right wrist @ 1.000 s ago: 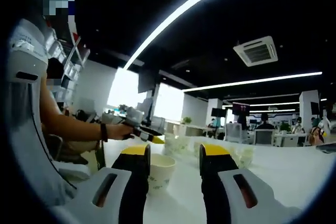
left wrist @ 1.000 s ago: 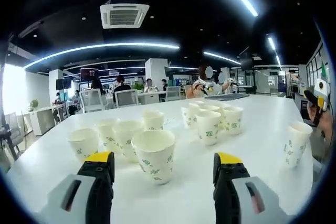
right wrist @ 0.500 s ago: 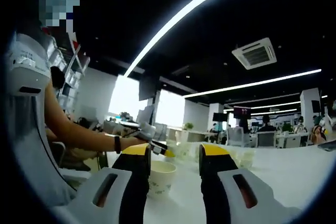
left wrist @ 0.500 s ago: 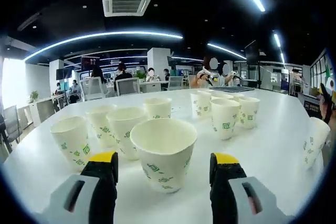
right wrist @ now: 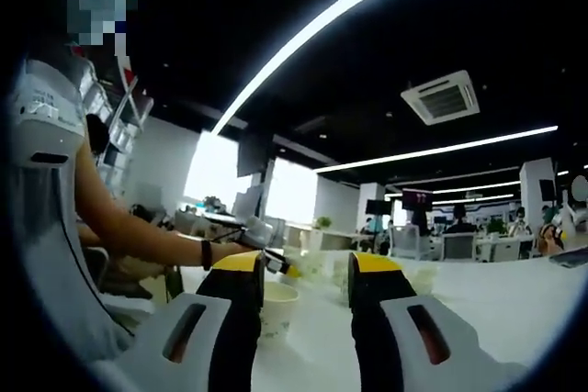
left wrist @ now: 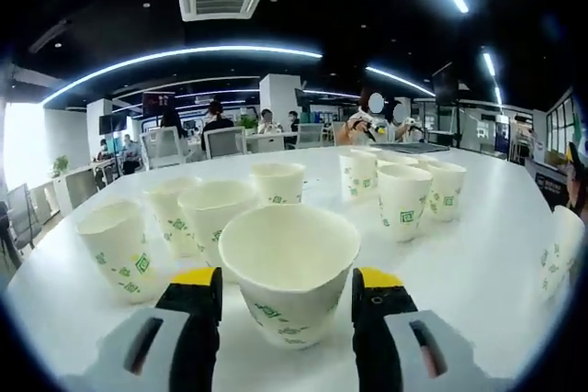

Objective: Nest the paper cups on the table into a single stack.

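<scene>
In the left gripper view, the left hand-held gripper (left wrist: pixel 286 293) is low over the white table (left wrist: pixel 478 263). Its two yellow-tipped jaws stand on each side of the nearest paper cup (left wrist: pixel 288 271). The jaws are very close to the cup's sides, but I cannot tell if they squeeze it yet. This cup stands upright and is empty, with small green marks on its side.

Behind the nearest paper cup, a little to the left, three more cups (left wrist: pixel 175 227) stand close together. One small cup (left wrist: pixel 277 183) stands behind the nearest paper cup, further back. To the right of the nearest paper cup, well apart, a bunch of cups (left wrist: pixel 404 192) stands in a tight group. One more cup (left wrist: pixel 558 259) stands alone far to the right of the nearest paper cup, near the table's edge.

In the right gripper view, the right hand-held gripper (right wrist: pixel 304 273) has its jaws apart with nothing between them. A single cup (right wrist: pixel 277 308) stands on the table just behind its left jaw, partly hidden by it. A person's hand (right wrist: pixel 228 250) reaches in from the left, above that cup, holding the other gripper.

Far behind the table there are chairs (left wrist: pixel 220 141) and people sitting in a big office.
</scene>
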{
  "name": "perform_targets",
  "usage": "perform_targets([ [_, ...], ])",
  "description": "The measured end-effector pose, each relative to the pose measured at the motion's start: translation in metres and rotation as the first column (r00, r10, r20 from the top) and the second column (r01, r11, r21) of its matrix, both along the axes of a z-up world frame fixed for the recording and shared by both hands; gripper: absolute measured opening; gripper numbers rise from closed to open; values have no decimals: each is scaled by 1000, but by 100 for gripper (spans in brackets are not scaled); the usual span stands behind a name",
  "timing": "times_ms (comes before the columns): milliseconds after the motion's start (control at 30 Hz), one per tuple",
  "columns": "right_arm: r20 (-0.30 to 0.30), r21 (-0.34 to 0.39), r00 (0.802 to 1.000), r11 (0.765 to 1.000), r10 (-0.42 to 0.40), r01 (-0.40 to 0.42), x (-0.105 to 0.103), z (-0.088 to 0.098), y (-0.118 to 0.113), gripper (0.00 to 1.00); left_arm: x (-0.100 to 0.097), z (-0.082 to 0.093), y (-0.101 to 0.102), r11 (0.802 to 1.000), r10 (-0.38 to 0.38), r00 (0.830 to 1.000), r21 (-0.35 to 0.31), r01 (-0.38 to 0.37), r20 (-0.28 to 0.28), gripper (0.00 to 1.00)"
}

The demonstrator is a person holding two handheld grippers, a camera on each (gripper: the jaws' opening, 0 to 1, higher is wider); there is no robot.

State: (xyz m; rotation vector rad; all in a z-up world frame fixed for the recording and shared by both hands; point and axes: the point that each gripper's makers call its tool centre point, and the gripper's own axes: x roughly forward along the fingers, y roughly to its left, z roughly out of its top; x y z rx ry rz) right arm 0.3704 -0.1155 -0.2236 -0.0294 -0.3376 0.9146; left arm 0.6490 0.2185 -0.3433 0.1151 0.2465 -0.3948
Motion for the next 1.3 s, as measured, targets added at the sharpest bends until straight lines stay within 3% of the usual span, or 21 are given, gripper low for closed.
perform_targets([
  [100, -5, 4, 1000, 1000, 0, 0, 1, -1, -1, 39, -2, 3, 0, 1000, 4, 1000, 0, -4, 12, 48],
  [367, -6, 1, 1000, 1000, -1, 1, 3, -4, 1, 39, -12, 9, -3, 1000, -5, 1000, -14, 6, 31, 48],
  [967, -18, -7, 1000, 1000, 11, -11, 2, -7, 9, 38, -53, 57, -29, 992, -73, 987, -91, 87, 145, 47],
  [1300, -28, -23, 1000, 1000, 13, -13, 4, -10, 15, 38, -79, 79, -58, 980, -148, 973, -107, 168, 178, 47],
])
